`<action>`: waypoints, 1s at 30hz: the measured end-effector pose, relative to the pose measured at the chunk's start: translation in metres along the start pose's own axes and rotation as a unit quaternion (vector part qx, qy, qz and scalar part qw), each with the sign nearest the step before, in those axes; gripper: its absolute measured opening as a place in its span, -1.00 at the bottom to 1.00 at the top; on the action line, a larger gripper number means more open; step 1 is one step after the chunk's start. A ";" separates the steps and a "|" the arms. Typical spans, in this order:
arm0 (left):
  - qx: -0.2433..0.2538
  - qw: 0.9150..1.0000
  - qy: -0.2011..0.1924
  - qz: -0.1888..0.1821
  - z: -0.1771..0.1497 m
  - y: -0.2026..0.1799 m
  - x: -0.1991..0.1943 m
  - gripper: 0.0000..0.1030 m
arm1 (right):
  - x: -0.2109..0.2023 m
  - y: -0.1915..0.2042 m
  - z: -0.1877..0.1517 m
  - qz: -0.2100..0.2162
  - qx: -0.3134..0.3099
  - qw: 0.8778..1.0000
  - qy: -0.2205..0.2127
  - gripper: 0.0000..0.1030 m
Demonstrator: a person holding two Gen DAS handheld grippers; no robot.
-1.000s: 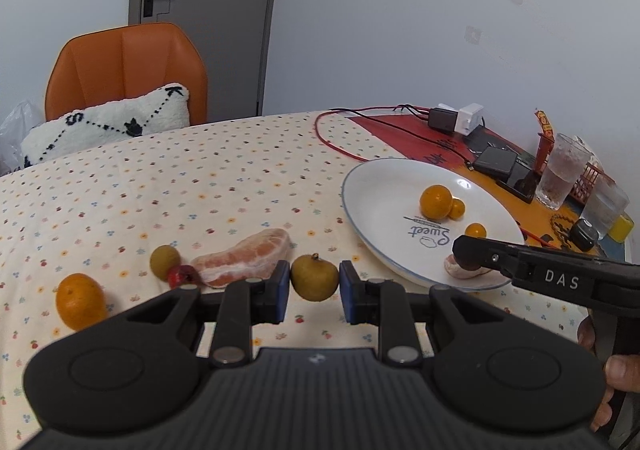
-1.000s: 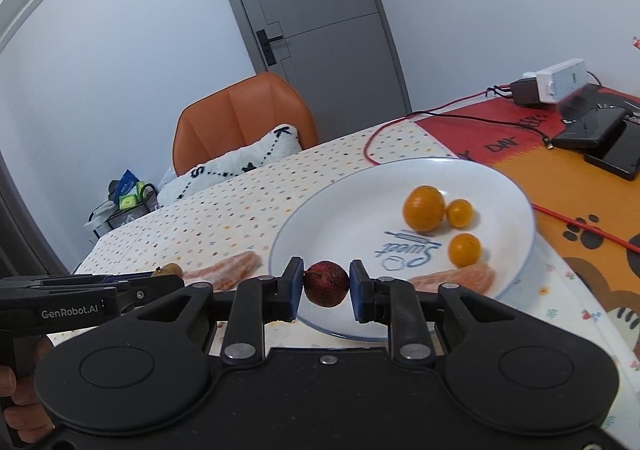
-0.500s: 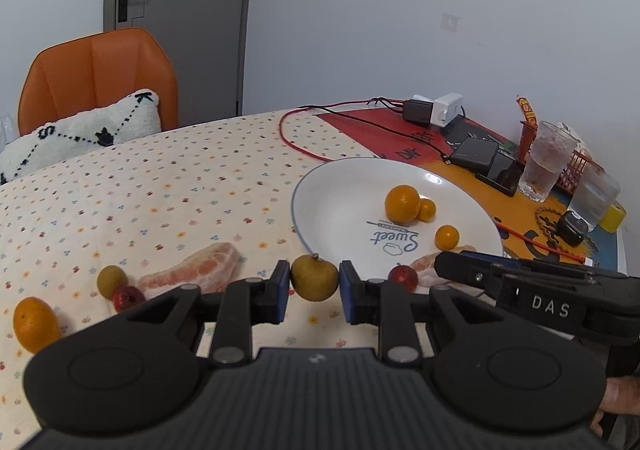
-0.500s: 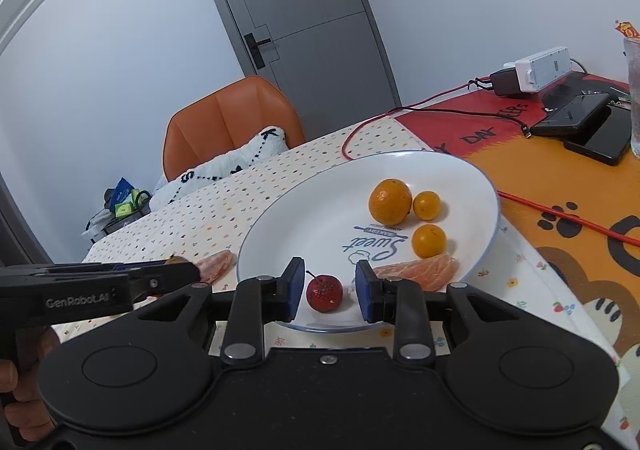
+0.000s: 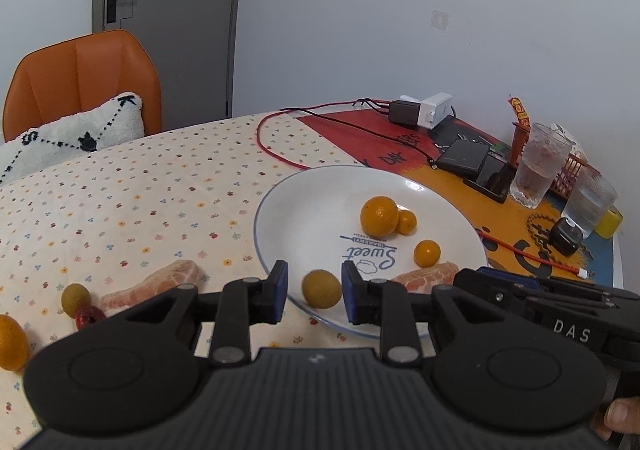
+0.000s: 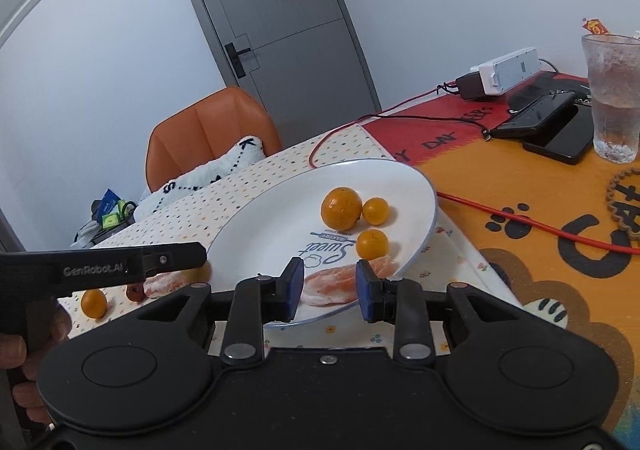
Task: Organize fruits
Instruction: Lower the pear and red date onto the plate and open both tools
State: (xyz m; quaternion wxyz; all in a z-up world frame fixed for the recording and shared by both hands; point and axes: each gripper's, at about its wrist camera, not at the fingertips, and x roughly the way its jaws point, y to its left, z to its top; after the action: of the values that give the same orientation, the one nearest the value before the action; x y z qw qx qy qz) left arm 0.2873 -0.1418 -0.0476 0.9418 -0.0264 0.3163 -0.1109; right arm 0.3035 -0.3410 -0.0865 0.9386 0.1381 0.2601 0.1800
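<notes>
**Brown fruit on the plate's near rim, both hand-held grippers parted**

The small brown-yellow fruit [image 5: 321, 288] sits on the near edge of the white plate [image 5: 304, 205], between the fingers of my left hand-held gripper [image 5: 313, 291]. Those fingers stand apart with a gap on each side of the fruit, so I grip nothing. Farther in on the plate lie 1 large orange [image 5: 379, 216] touching a small kumquat [image 5: 406, 221], with a 2nd kumquat [image 5: 427, 253] nearer. A peeled pomelo segment [image 6: 340, 282] rests on the plate's near right rim.

My right hand-held gripper [image 6: 329, 287] hovers over that segment, its jaws wide and empty.

On the dotted cloth of the bench [image 5: 120, 185], left of the plate, lie another pomelo segment [image 5: 160, 284], a green-brown fruit [image 5: 75, 298], a small red fruit [image 5: 87, 316] touching it, and a tangerine [image 5: 12, 342] at the far left edge.

Right of the plate, on the orange mat [image 6: 532, 205], are 2 glasses [image 5: 540, 165], dark phones [image 5: 476, 165] and a red cable [image 5: 532, 254]. An orange chair [image 5: 80, 77] with a white cushion [image 5: 68, 137] stands beyond the bench.
</notes>
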 end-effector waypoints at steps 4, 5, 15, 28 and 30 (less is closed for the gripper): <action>0.000 1.000 0.004 0.005 -0.004 0.003 -0.003 -0.46 | 0.000 0.001 0.000 0.000 0.001 1.000 0.001 -0.41; -0.002 1.000 0.005 0.007 -0.005 0.005 -0.004 -0.45 | 0.000 0.002 0.000 0.001 0.001 1.000 0.001 -0.41; -0.018 0.999 0.017 0.023 -0.011 0.023 -0.015 -0.11 | 0.001 0.012 -0.001 0.006 -0.006 1.000 0.003 -0.29; -0.038 0.997 -0.003 0.062 -0.016 0.059 -0.046 0.53 | 0.001 0.041 -0.002 0.016 -0.025 1.000 0.001 -0.07; -0.047 0.997 -0.004 0.069 -0.017 0.066 -0.050 0.54 | 0.002 0.046 -0.001 0.020 -0.028 0.999 0.001 -0.05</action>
State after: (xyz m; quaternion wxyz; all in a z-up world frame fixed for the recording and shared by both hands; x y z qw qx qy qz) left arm 0.2506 -0.0656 -0.0396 0.9462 -0.0488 0.3185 -0.0307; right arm 0.2921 -0.2983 -0.0722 0.9380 0.1172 0.2531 0.2059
